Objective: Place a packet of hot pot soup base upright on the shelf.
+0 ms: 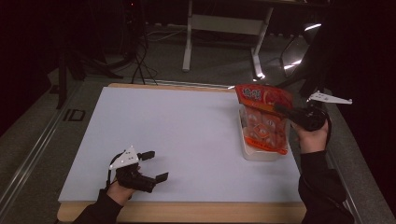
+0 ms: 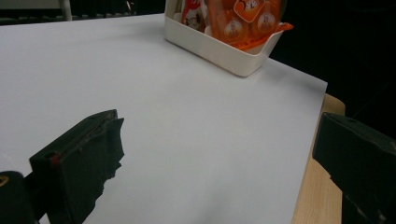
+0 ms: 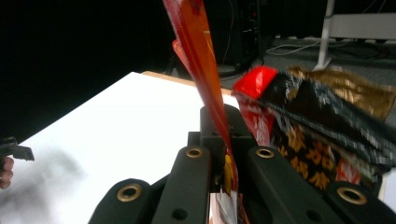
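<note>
The left hand-held gripper (image 1: 150, 166) rested low near the person's side, jaws spread wide with nothing between them. The right hand-held gripper (image 1: 280, 109) was raised at the far right, jaws clamped together.

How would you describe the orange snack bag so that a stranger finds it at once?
Start at the white table and go to its far right side, where a white plastic bin stands. The glossy orange snack bag sits upright in it, pinched by the right gripper; nothing else there is orange.
</note>
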`<move>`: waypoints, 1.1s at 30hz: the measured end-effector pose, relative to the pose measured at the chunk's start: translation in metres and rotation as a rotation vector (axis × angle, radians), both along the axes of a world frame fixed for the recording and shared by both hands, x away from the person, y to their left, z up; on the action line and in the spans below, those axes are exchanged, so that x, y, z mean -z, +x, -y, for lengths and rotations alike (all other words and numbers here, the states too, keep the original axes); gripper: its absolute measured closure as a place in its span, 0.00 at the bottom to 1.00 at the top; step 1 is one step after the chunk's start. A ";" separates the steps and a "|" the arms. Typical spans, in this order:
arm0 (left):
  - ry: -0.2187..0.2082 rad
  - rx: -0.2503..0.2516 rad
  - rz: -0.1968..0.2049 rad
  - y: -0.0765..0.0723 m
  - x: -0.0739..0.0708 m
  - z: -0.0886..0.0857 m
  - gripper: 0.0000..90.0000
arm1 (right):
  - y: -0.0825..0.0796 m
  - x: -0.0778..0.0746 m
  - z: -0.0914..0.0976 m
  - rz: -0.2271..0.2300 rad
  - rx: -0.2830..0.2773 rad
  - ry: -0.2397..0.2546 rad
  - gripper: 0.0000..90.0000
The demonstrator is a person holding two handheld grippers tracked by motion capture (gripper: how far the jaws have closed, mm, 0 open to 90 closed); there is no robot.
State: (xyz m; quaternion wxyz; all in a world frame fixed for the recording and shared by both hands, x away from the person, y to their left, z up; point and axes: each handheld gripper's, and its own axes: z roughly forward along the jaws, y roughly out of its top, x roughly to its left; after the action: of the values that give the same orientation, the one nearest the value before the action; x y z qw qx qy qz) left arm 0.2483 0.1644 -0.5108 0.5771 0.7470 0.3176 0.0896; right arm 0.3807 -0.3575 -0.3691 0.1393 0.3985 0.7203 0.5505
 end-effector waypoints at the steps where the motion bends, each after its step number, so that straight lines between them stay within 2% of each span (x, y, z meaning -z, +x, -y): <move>1: -0.001 0.001 -0.003 0.000 0.001 0.000 0.02 | 0.000 0.010 0.006 -0.015 0.005 0.015 1.00; 6: 0.004 -0.006 -0.005 0.000 0.002 0.000 0.02 | -0.005 0.022 0.017 -0.024 0.028 0.032 1.00; 11: 0.004 -0.006 -0.006 0.001 0.002 0.000 0.02 | -0.009 0.027 0.022 -0.023 0.041 0.010 1.00; 14: 0.014 -0.002 0.000 0.001 0.003 0.001 0.02 | -0.010 0.032 0.025 -0.036 0.040 0.009 1.00; 15: 0.008 0.002 -0.005 0.001 0.003 0.001 0.02 | -0.010 0.037 0.025 -0.045 0.040 -0.008 1.00; 17: 0.005 0.003 -0.008 0.001 0.004 0.001 0.02 | -0.012 0.041 0.027 -0.041 0.036 0.017 1.00; 19: 0.006 0.001 -0.007 0.001 0.004 0.001 0.02 | -0.013 0.042 0.027 -0.036 0.030 0.015 0.99; 25: 0.004 -0.004 -0.006 0.002 0.004 0.000 0.02 | -0.015 0.042 0.027 -0.008 0.051 -0.047 0.99; 29: -0.003 -0.009 -0.010 0.002 0.004 -0.002 0.02 | -0.012 0.045 0.035 -0.027 0.072 -0.020 0.99; 33: -0.009 -0.012 -0.020 0.003 0.005 -0.002 0.02 | -0.010 0.045 0.037 -0.044 0.071 -0.013 0.98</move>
State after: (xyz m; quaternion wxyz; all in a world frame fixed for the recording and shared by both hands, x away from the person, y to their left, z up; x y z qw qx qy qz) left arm 0.2511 0.1663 -0.5159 0.5767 0.7434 0.3281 0.0843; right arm 0.3704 -0.3944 -0.4142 0.1456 0.4350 0.7119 0.5317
